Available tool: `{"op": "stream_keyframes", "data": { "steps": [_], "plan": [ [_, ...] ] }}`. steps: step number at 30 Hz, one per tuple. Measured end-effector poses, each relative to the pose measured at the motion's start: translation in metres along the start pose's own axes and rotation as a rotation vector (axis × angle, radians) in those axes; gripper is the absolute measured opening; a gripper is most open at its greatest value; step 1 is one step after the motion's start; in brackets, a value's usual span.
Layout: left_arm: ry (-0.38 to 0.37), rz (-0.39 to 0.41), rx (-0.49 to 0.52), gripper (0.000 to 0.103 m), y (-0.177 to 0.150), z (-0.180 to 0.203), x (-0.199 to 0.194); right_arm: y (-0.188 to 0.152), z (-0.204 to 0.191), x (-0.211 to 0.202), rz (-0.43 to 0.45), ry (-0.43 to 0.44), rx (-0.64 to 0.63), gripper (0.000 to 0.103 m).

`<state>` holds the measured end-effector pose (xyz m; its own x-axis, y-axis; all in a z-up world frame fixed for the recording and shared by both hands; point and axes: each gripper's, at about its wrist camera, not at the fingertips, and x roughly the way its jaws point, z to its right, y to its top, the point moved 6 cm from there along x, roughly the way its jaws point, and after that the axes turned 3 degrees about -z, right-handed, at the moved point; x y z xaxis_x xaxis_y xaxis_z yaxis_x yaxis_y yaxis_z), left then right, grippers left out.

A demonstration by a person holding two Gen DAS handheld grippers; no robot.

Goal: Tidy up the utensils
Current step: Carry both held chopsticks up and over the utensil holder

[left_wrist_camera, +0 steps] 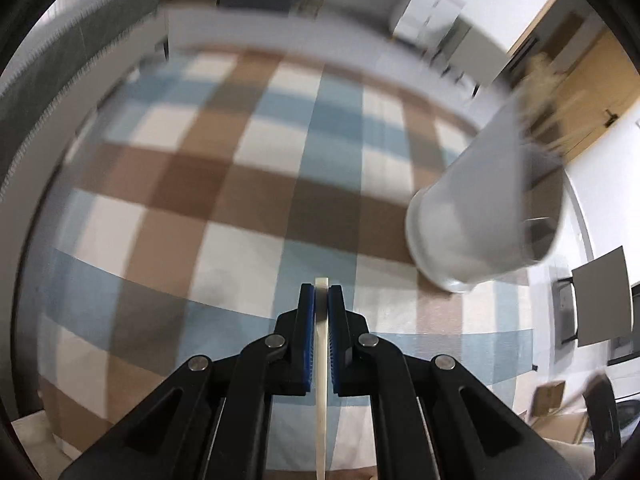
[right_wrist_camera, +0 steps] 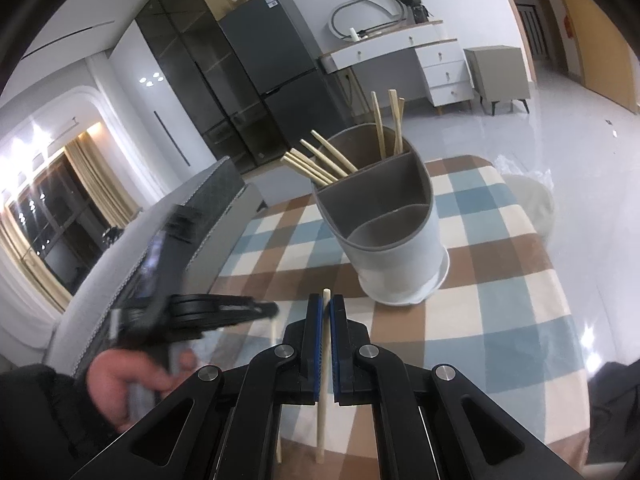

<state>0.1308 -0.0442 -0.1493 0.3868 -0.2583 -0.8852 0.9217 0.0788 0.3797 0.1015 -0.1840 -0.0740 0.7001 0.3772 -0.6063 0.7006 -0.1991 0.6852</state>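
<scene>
A white utensil holder [right_wrist_camera: 394, 232] with three grey compartments stands on the checked tablecloth [right_wrist_camera: 500, 280]. Several wooden chopsticks [right_wrist_camera: 320, 160] stick out of its far compartments; the two nearer compartments look empty. My right gripper [right_wrist_camera: 325, 300] is shut on a wooden chopstick [right_wrist_camera: 322, 400], held just in front of the holder. My left gripper [left_wrist_camera: 321, 290] is shut on a pale flat wooden utensil [left_wrist_camera: 321, 380], low over the cloth. The holder [left_wrist_camera: 480, 224] is blurred at its right. The left gripper [right_wrist_camera: 272, 312] also shows at the left of the right wrist view, blurred, with the hand holding it.
A grey sofa [right_wrist_camera: 132, 256] runs along the left of the table. A white round stool [right_wrist_camera: 532, 200] stands beyond the table's far right edge. A dark fridge [right_wrist_camera: 276, 68] and a white dresser [right_wrist_camera: 420, 56] stand at the back of the room.
</scene>
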Motion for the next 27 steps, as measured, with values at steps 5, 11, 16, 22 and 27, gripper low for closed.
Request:
{"op": "stream_keyframes", "data": {
  "steps": [5, 11, 16, 22, 27],
  "plan": [
    [-0.045, 0.182, 0.039, 0.002, -0.008, -0.002, -0.049, -0.002, -0.012, -0.007, 0.026, -0.017, -0.053, 0.003],
    [-0.135, 0.281, 0.081, 0.002, -0.019, 0.002, -0.084, -0.009, -0.016, -0.021, 0.064, -0.053, -0.053, 0.003],
    [-0.131, 0.31, 0.146, 0.002, -0.028, 0.011, -0.094, -0.011, -0.016, -0.027, 0.079, -0.062, -0.05, 0.003],
    [-0.126, 0.301, 0.206, 0.002, -0.037, 0.024, -0.104, -0.012, -0.017, -0.03, 0.091, -0.081, -0.057, 0.003],
    [-0.127, 0.257, 0.242, 0.001, -0.035, 0.034, -0.102, -0.009, -0.011, -0.037, 0.12, -0.116, -0.036, 0.003]
  ]
}}
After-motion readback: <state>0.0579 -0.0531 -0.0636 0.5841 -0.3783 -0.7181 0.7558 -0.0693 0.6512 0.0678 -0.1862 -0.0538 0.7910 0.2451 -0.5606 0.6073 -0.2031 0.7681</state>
